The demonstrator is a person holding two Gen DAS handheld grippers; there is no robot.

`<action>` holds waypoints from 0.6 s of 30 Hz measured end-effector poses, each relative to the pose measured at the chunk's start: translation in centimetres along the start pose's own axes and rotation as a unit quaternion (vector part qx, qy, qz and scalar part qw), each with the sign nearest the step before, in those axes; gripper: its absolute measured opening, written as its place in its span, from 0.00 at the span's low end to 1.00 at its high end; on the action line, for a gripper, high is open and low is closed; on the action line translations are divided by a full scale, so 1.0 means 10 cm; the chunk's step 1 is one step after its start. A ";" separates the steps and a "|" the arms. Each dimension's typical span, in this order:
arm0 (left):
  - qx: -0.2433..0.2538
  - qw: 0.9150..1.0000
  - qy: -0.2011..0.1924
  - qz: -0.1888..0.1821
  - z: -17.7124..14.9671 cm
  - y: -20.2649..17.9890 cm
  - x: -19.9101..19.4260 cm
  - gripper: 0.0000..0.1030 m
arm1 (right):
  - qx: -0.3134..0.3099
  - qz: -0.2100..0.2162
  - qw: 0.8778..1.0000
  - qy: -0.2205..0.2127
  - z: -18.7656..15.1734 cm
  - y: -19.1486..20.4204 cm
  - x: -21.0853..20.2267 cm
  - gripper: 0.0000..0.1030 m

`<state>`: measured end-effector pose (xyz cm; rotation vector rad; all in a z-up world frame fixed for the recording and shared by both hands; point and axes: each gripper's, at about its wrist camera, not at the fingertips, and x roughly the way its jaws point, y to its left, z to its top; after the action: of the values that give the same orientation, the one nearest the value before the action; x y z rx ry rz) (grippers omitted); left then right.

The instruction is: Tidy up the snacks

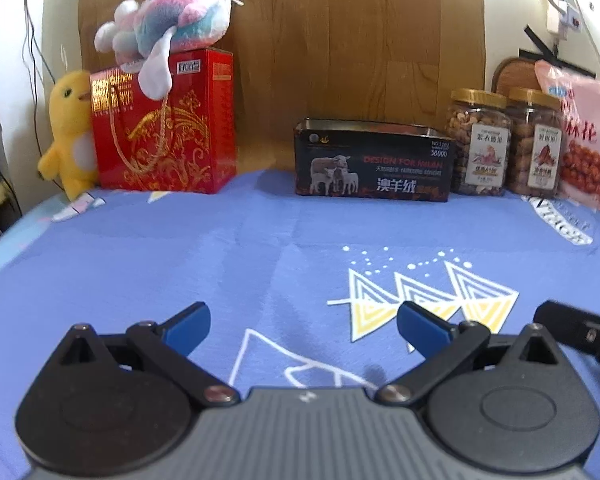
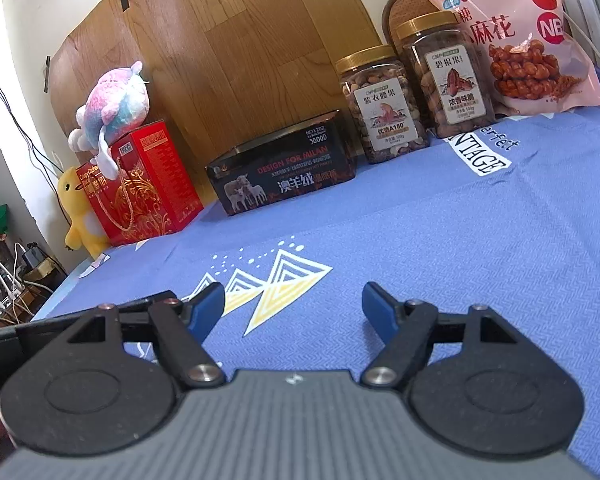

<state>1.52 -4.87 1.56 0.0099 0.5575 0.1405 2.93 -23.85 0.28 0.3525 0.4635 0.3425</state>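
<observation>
Both sets of jaws stand spread and empty, low over the blue cloth [image 1: 180, 264] on the desk. The left gripper [image 1: 303, 322] faces the dark tin [image 1: 370, 162], which sits well ahead of its jaws at the back. The right gripper [image 2: 293, 305] has the snacks ahead and to its right: a cashew jar [image 2: 382, 104], a pecan jar [image 2: 446, 76] just beside it, and a pink bag [image 2: 512, 36] leaning behind them.

Risks:
- The two jars stand close together, possibly touching. Jaws closing on one may knock the other over.
- The bag is soft and propped up. A pinch low on it may let it fold or slump.
- Both jars are smooth, so a shallow grip may slip.

Orientation: both jars stand upright, long axis vertical, labels facing the jaws. The tin lies with its long axis running left to right, open top upward.
</observation>
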 end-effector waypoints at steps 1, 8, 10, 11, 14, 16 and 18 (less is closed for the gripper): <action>0.004 1.000 -0.002 0.006 0.00 -0.01 -0.01 1.00 | 0.000 0.000 1.000 0.000 0.00 0.00 0.00 0.75; 0.004 1.000 0.002 0.010 -0.01 0.04 0.00 1.00 | 0.001 0.002 1.000 0.000 0.00 0.01 0.00 0.76; 0.006 1.000 0.001 0.011 -0.02 0.04 0.00 1.00 | 0.002 0.001 1.000 0.001 -0.01 0.01 0.00 0.76; 0.009 1.000 0.001 0.010 -0.02 0.03 0.00 1.00 | 0.002 0.001 1.000 0.001 -0.01 0.02 -0.01 0.76; 0.015 1.000 0.002 0.008 -0.02 0.02 0.01 1.00 | 0.002 0.001 1.000 0.001 -0.01 0.02 0.00 0.76; 0.015 1.000 0.002 0.009 -0.02 0.02 0.02 1.00 | 0.002 0.000 1.000 0.001 -0.01 0.02 -0.01 0.76; 0.015 1.000 0.006 0.006 -0.02 0.02 0.03 1.00 | 0.002 0.002 1.000 0.002 -0.01 0.02 0.00 0.76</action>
<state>1.63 -4.62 1.24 0.0418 0.5716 0.1448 2.84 -23.69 0.28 0.3558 0.4674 0.3460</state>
